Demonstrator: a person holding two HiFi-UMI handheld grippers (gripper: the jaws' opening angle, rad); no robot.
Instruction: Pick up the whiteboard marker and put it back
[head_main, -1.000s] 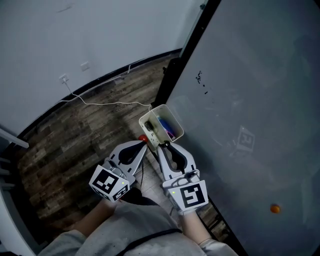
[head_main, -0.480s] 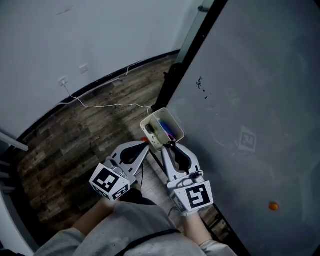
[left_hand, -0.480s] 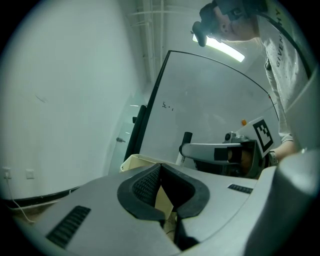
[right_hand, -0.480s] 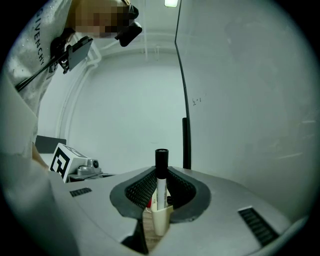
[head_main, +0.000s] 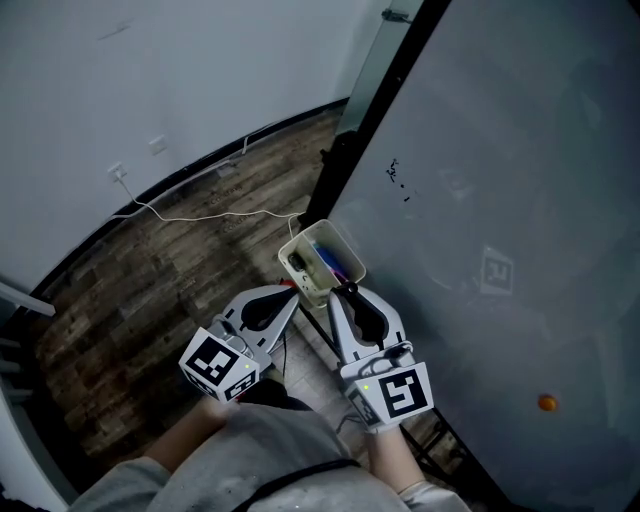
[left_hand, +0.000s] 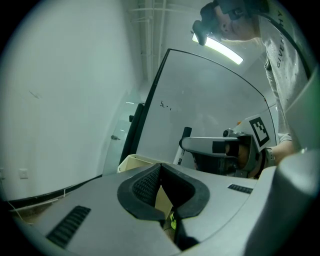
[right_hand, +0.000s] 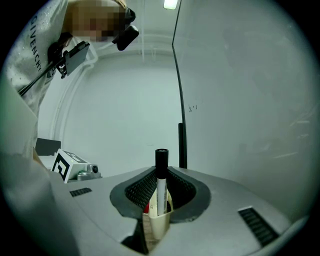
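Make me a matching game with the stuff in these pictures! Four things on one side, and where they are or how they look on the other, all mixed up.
Things:
1. whiteboard marker
2. pen box
3. orange dot
4. left claw

Places or states:
A. shut, nothing in it
B. on the whiteboard, far right in the head view
C. upright in the right claw
D. beside the black frame, pens inside

Pairs: 1-C, 2-D, 3-B, 4-A

Head view: from above, steeply down onto cream plastic pen box (head_main: 322, 262) by grey whiteboard (head_main: 500, 200). Left, right gripper views: level, sighting along own jaws, very near that box. All three share box and board.
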